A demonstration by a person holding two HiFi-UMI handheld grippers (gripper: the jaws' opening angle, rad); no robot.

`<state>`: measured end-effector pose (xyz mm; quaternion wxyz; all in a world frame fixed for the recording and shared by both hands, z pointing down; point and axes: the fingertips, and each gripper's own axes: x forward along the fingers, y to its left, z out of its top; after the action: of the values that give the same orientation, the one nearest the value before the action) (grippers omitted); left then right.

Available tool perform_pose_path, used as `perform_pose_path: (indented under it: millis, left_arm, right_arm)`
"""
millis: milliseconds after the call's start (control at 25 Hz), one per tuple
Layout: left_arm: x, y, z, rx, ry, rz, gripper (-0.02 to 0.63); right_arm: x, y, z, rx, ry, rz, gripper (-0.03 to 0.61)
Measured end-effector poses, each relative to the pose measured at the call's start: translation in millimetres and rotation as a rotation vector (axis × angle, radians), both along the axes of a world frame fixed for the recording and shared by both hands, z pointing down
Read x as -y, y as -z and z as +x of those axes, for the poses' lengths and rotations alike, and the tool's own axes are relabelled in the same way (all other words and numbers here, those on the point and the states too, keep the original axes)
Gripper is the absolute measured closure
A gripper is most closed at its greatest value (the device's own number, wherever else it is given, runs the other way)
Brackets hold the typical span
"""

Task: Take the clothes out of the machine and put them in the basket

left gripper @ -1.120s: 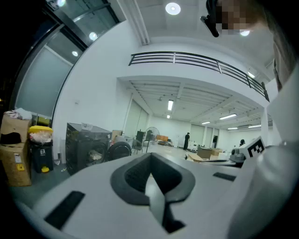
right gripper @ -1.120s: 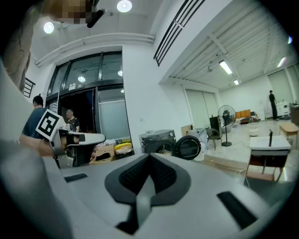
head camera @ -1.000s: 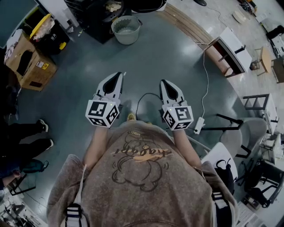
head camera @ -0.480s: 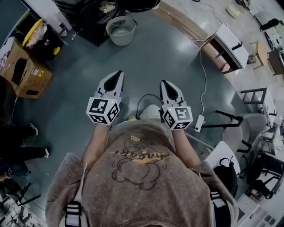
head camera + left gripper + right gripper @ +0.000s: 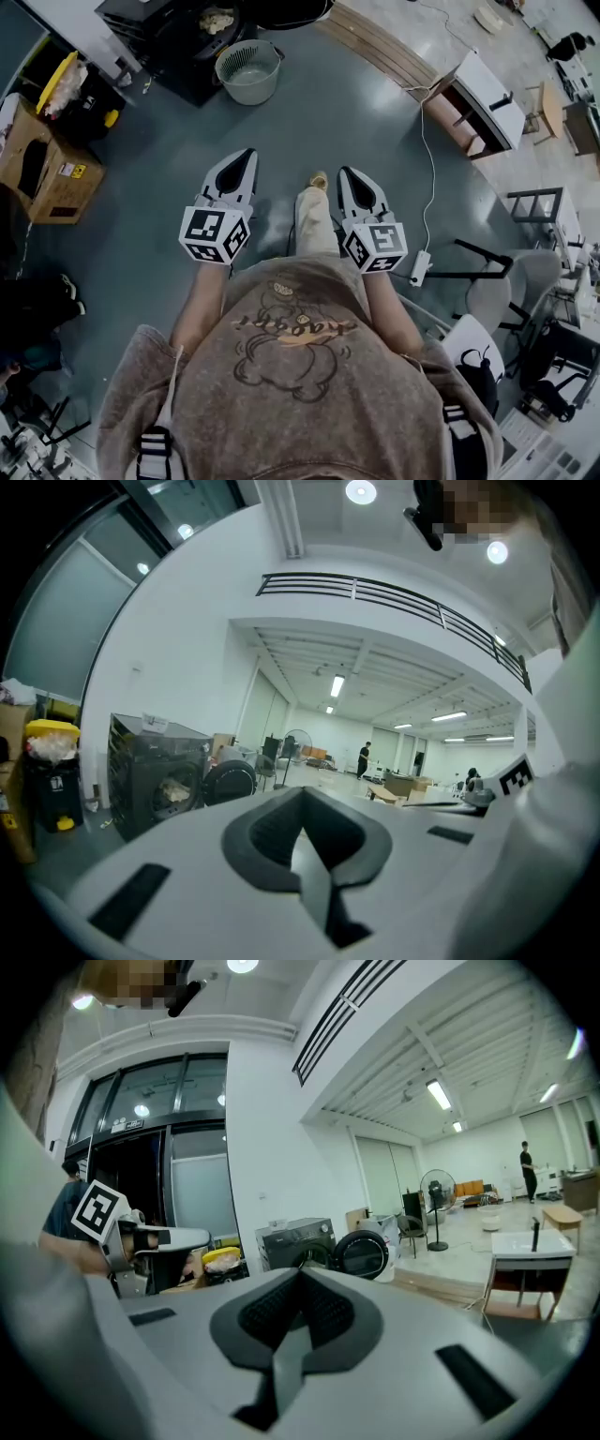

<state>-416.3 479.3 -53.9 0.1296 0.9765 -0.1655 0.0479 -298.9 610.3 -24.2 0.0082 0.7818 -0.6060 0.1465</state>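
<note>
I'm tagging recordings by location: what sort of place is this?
Likely a big open lab or workshop hall, not a home: washing machine on bare floor, cardboard box, chairs nearby.

This is a large open lab or test hall, not a home. A black washing machine (image 5: 173, 47) stands loose on a bare grey floor (image 5: 328, 112) at eleven o'clock. A cardboard box (image 5: 42, 159) sits at ten and office chairs (image 5: 511, 286) at four, with a cable (image 5: 429, 141) trailing. Ceiling strip lights (image 5: 337, 684) and a pedestal fan (image 5: 433, 1190) show beyond.
</note>
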Motion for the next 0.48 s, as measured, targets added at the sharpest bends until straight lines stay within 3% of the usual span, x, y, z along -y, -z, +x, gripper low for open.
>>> perform_pose_path:
  millis: [480]
  left_arm:
    - [116.3,-7.7,130.2,0.022,0.074,-0.017,0.607]
  right_arm:
    - [121.6,-15.2,136.3,0.036,0.088,-0.018,0.581]
